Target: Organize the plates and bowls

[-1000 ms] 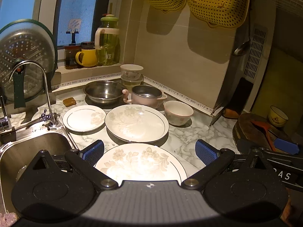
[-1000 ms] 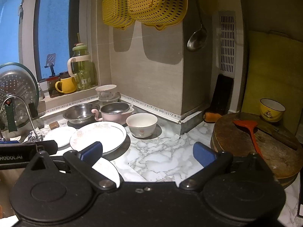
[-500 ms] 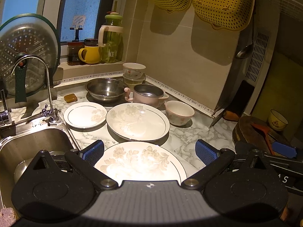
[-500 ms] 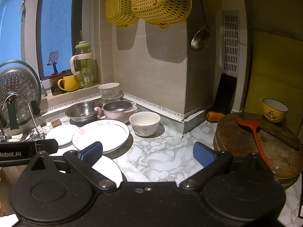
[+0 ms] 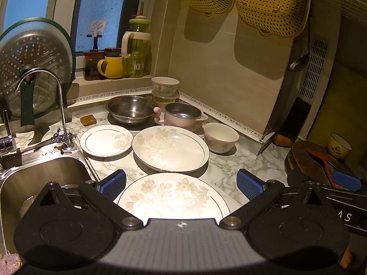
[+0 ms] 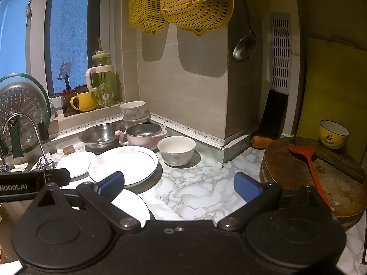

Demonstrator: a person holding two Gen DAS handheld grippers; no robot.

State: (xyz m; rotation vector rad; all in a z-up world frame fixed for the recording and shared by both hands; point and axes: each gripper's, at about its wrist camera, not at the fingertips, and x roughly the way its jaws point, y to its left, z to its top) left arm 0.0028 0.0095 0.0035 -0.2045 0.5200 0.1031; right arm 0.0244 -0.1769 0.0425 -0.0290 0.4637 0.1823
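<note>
Marble counter by the sink, dishes spread out and none stacked yet.

Between the spread, empty jaws of the left gripper [image 5: 181, 183] lies the near floral plate [image 5: 173, 197], glazed, stiff, likely slippery and breakable (pinch its rim, not the face); just ahead sits the wide plate [image 5: 170, 147], and right of it the pink bowl [image 5: 220, 136]. The right gripper [image 6: 179, 186] hovers with jaws apart over bare marble.

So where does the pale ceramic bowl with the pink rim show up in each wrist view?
Left wrist: the pale ceramic bowl with the pink rim sits right of centre, beside the large floral plate.
Right wrist: centre, right of that plate.
Shared landmark: the pink pot with steel lining behind it.
</note>
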